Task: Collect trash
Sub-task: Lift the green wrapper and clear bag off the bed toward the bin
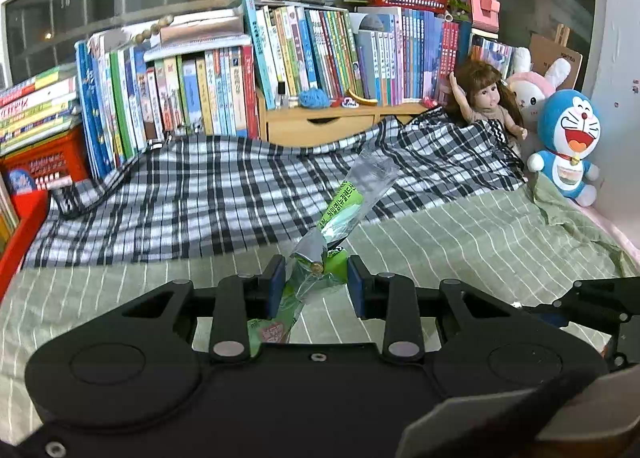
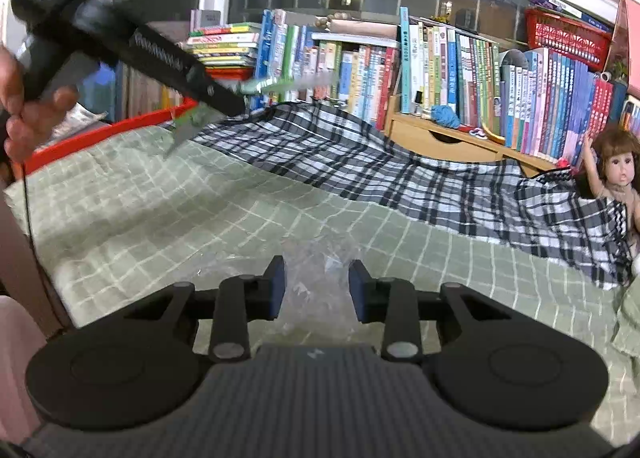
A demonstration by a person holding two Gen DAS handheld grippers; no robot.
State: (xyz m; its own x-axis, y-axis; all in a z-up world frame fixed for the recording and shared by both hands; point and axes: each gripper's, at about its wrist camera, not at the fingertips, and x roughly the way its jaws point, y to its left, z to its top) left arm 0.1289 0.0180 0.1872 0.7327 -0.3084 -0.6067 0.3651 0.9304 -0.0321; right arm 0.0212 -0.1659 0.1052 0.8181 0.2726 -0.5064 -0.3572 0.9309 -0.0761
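Observation:
A green and clear plastic wrapper (image 1: pixel 340 206) stands up from between the blue pads of my left gripper (image 1: pixel 316 272), which is shut on its lower part. The wrapper's tail hangs below the pads. In the right wrist view the same gripper (image 2: pixel 234 104) is at the upper left, held by a hand (image 2: pixel 24 118), with the wrapper (image 2: pixel 188 124) blurred. A crumpled sheet of clear plastic (image 2: pixel 316 278) lies on the green checked bedsheet (image 2: pixel 160 198) and fills the gap between the pads of my right gripper (image 2: pixel 316 284), which is closed on it.
A black and white plaid blanket (image 1: pixel 200 194) covers the far half of the bed. Behind it stand rows of books (image 1: pixel 312 50) and a wooden drawer unit (image 1: pixel 320 122). A red crate (image 1: pixel 24 218) sits at the left; a doll (image 1: pixel 488 98) and a blue plush toy (image 1: pixel 568 142) sit at the right.

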